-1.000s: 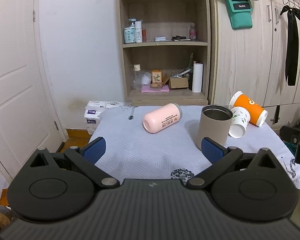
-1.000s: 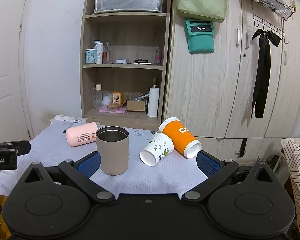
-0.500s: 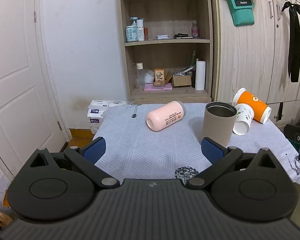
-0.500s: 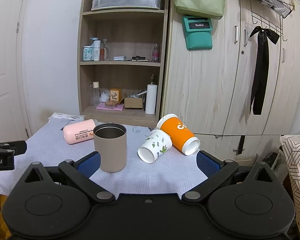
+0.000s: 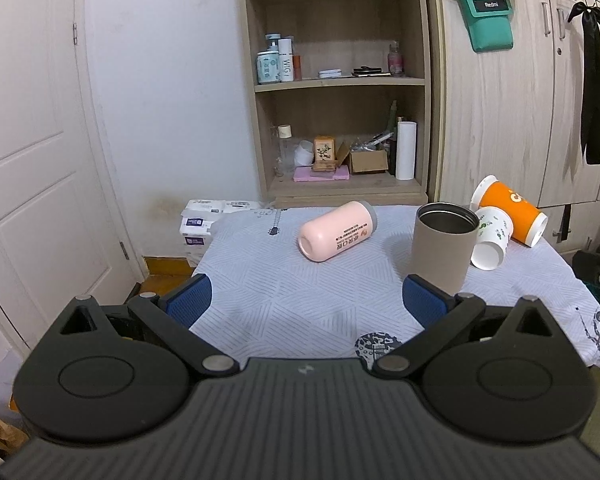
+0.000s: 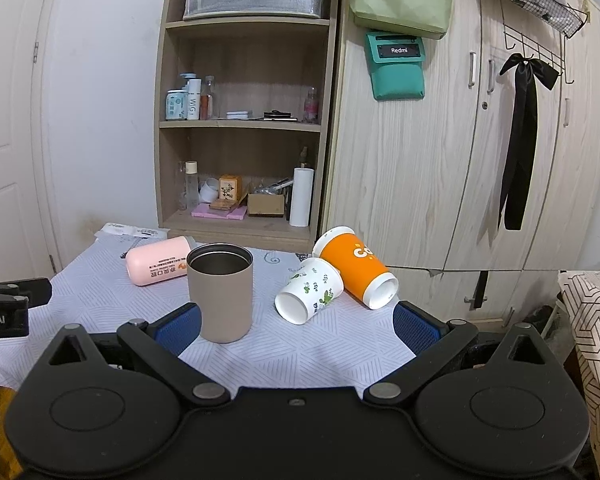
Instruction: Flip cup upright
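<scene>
A pink cup (image 5: 336,230) lies on its side on the cloth-covered table (image 5: 284,300); it also shows in the right wrist view (image 6: 158,262). A taupe cup (image 5: 444,251) (image 6: 221,292) stands upright. A white leaf-print cup (image 5: 491,237) (image 6: 310,290) and an orange cup (image 5: 510,211) (image 6: 354,270) lie on their sides, touching. My left gripper (image 5: 306,300) is open and empty at the table's near edge. My right gripper (image 6: 298,326) is open and empty, short of the taupe and white cups.
A wooden shelf unit (image 5: 336,80) with bottles and boxes stands behind the table. Wardrobe doors (image 6: 480,140) are at the right. A white door (image 5: 28,160) is at the left. Paper packs (image 5: 204,220) sit by the table's far left corner.
Both grippers have pulled back a little and risen; the cups sit slightly lower and farther in both views. No cup has moved. Both grippers stay open.
</scene>
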Demonstrator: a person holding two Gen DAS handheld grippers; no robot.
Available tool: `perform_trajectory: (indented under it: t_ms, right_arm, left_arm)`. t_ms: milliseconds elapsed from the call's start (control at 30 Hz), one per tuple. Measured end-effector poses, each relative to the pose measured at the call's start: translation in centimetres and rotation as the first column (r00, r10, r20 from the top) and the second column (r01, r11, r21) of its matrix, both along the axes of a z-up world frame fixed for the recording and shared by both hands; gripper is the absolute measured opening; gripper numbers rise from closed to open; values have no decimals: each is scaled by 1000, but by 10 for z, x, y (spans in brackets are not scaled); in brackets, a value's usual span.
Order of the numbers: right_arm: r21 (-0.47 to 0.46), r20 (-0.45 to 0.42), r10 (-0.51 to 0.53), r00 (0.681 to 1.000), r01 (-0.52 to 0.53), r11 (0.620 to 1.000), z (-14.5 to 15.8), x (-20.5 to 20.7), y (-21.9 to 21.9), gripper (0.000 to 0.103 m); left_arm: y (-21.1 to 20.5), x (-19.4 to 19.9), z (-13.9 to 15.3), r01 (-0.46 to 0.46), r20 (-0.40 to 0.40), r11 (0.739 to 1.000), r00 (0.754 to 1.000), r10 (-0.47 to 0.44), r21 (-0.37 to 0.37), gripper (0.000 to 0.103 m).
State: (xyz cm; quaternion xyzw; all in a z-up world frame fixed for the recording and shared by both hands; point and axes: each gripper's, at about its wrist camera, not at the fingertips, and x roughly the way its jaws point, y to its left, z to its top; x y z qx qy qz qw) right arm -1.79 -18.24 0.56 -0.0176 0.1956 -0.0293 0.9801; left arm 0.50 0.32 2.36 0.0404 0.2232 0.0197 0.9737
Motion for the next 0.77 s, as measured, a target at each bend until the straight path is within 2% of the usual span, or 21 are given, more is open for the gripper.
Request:
perform_trajectory:
  t_ms: [600,767]
  right_arm:
    - [-6,-3,1,1000,-1,1000,0,-1,1,103]
    - [-8,-6,1,1000,-1,1000,0,0,1,103]
  left_arm:
    - [-3,-7,0,-6,37,999,999,4,45,103]
    - [-2,-6,0,1,24,999,1000,-2,34,103]
